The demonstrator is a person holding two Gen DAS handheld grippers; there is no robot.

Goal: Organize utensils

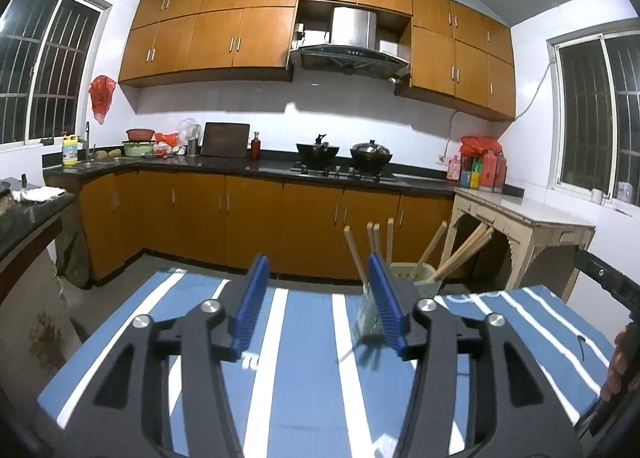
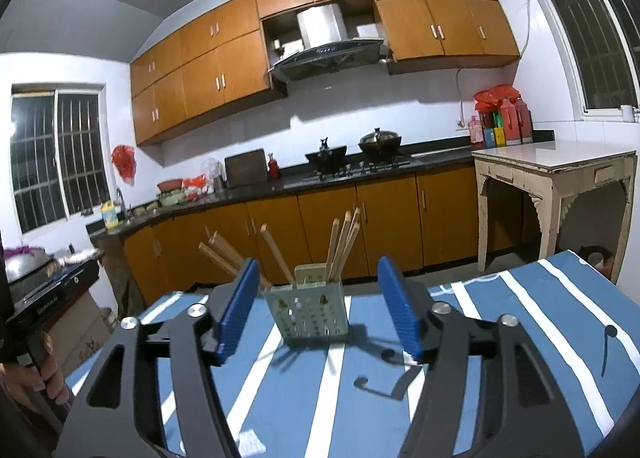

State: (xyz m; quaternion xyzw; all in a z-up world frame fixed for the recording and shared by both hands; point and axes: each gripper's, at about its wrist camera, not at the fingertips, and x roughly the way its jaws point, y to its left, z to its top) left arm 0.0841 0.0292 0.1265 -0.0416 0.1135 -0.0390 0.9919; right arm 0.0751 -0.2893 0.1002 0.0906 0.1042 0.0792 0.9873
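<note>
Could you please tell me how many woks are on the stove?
2: the left wok and the lidded wok beside it on the stove; nothing seems hidden.

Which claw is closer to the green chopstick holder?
Probably the right claw: the holder stands centred just beyond its open blue fingers. The left claw sits to the holder's left, its right finger overlapping it.

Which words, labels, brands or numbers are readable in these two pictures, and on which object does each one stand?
None can be read with certainty.
Yellow plastic bottle by the sink: label too small.
Black case at the left edge: pale lettering, blurred.
Red bottles on the far counter: labels too small.
</note>
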